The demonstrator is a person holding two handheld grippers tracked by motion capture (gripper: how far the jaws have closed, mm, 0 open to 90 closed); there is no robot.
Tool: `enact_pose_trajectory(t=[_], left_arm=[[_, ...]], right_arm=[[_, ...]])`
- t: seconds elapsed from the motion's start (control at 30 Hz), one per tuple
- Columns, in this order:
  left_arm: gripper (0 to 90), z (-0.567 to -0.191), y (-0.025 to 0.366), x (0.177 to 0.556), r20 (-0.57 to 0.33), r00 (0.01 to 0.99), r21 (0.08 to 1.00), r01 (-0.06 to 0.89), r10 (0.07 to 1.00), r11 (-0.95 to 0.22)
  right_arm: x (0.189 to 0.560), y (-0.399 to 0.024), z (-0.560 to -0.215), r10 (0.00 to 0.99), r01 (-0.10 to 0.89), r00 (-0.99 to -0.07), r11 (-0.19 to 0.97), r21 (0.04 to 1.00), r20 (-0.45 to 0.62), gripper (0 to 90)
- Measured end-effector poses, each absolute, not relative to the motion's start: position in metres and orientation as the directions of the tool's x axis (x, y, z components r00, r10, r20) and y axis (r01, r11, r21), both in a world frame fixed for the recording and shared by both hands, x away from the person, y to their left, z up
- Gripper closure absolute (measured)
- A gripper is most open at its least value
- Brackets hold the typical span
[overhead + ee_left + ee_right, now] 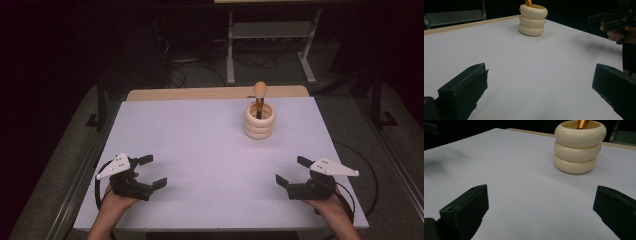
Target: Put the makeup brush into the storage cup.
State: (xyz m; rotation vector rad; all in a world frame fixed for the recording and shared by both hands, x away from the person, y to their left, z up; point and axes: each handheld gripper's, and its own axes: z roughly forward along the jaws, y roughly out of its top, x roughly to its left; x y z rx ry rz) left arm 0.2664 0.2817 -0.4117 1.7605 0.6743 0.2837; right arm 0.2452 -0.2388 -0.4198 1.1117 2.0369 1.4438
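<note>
Both grippers' jaws stand wide apart and empty: the left gripper [152, 171] and right gripper [289, 171] rest near the table's [200, 150] front edge. Ahead, toward the far right, a ringed cream holder [259, 121] carries a brush [259, 95] standing upright, nearer the right gripper.

A white rectangular worktop [200, 150] carries a cream holder shaped like three stacked rings [259, 121] toward its far right. A brush with a black handle and a rounded orange-tan head [260, 91] stands upright in it. Near the front edge, the left black hand-held gripper [152, 171] and the right black hand-held gripper [292, 171] rest well apart, each with its jaws spread wide and nothing between them.
</note>
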Motion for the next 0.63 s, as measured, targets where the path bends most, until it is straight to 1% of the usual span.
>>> enact_pose_trajectory(t=[0.3, 0.63], left_arm=[[0.0, -0.4134, 0.2812, 0.2663, -0.152, 0.802, 0.939, 0.299, 0.578, -0.169], [0.0, -0.4170, 0.2790, 0.2687, -0.143, 0.805, 0.930, 0.308, 0.576, -0.199]], right_arm=[[0.2489, -0.2348, -0.4261, 0.783, 0.384, -0.615, 0.194, 0.903, 0.093, 0.0], [0.2495, -0.2368, -0.4237, 0.779, 0.377, -0.618, 0.176, 0.909, 0.106, 0.0]])
